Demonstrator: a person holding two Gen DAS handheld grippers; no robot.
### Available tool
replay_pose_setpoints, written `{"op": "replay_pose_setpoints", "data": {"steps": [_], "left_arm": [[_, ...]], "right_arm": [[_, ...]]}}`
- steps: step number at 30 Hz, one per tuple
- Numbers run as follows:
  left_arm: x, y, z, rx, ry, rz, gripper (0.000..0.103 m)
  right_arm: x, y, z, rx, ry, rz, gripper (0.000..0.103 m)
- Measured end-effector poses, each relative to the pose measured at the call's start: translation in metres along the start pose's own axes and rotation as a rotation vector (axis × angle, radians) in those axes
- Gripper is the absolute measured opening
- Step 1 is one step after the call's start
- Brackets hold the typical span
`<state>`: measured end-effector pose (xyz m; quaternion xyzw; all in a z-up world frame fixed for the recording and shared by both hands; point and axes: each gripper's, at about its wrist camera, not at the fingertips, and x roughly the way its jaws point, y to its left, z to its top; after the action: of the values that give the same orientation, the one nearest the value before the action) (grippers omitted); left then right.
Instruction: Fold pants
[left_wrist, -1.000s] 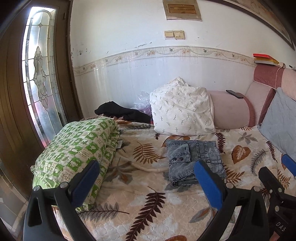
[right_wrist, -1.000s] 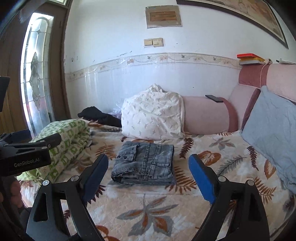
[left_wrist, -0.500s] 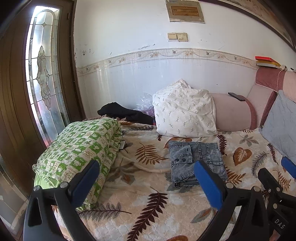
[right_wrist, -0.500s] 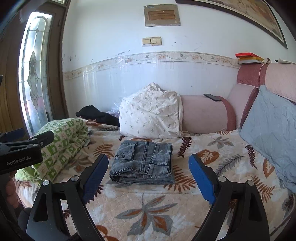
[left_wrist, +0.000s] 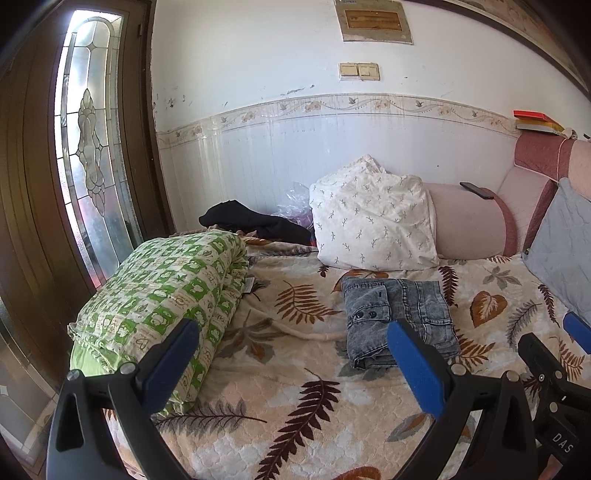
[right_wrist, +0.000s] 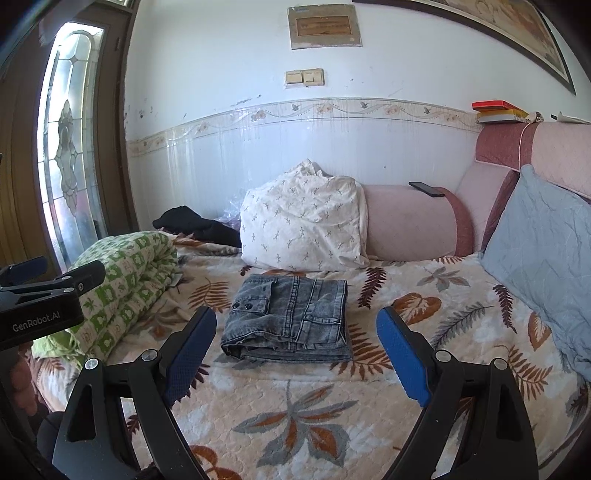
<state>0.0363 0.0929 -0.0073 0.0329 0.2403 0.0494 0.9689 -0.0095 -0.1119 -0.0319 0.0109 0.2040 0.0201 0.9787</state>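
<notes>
Grey washed-denim pants (left_wrist: 397, 317) lie folded into a compact rectangle on the leaf-print bedspread (left_wrist: 295, 398), in front of a white pillow; they also show in the right wrist view (right_wrist: 291, 317). My left gripper (left_wrist: 291, 354) is open and empty, held back from the pants, which lie ahead and to its right. My right gripper (right_wrist: 295, 350) is open and empty, held back from the pants with the fold centred ahead of it. The left gripper's body (right_wrist: 40, 306) shows at the left edge of the right wrist view.
A rolled green-and-white quilt (left_wrist: 162, 299) lies at the left. A white pillow (left_wrist: 373, 218), pink bolster (left_wrist: 469, 221) with a phone (left_wrist: 476, 190) on it, dark clothing (left_wrist: 251, 219) and a grey-blue cushion (right_wrist: 543, 251) line the back and right. A glass-panelled door (left_wrist: 88, 147) stands left.
Both grippers have drawn slightly back and up from the bed; the folded pants stay still. Both grippers remain open.
</notes>
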Motion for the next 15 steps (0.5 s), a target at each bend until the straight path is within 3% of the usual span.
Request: {"op": "replay_pose_setpoints", "data": {"steps": [15], "left_arm": [[0.012,0.006,-0.009,-0.011,0.038,0.009,0.103]], "right_arm": [[0.006,0.006,-0.005,-0.01,0.025,-0.003,0.089]]}}
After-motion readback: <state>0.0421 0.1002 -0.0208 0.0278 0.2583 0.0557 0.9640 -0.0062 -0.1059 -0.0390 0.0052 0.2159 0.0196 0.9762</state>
